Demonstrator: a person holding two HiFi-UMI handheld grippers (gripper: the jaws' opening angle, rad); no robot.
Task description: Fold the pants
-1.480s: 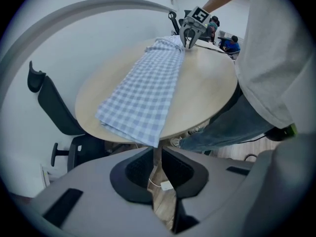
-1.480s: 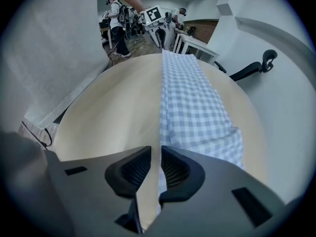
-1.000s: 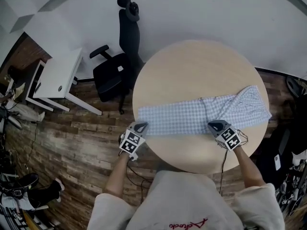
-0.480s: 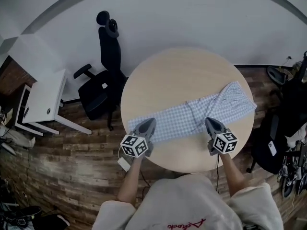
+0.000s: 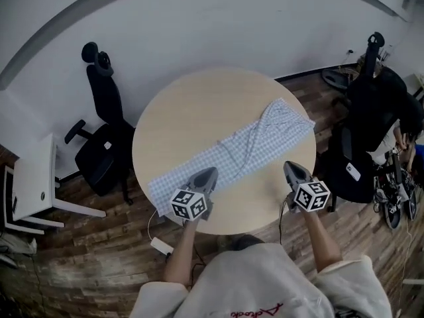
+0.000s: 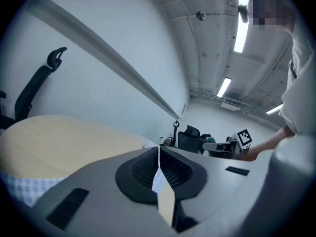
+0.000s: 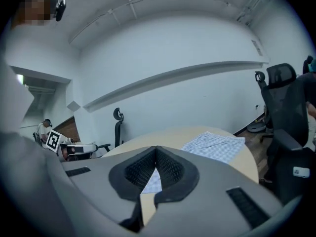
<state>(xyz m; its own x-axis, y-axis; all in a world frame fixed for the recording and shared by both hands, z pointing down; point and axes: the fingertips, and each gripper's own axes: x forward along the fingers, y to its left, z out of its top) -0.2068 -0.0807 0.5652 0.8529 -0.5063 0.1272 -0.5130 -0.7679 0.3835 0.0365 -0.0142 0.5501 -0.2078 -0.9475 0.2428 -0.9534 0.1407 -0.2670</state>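
- Raised since a second ago, both grippers have left the near edge of the pants (image 5: 232, 154).
- Left gripper (image 5: 208, 172): jaws together, nothing clamped, above the pants' left end.
- Right gripper (image 5: 291, 167): jaws together, nothing clamped, near side of the pants' right half.
- Pants: flat, diagonal on the round table (image 5: 199, 105), near-left to far-right.
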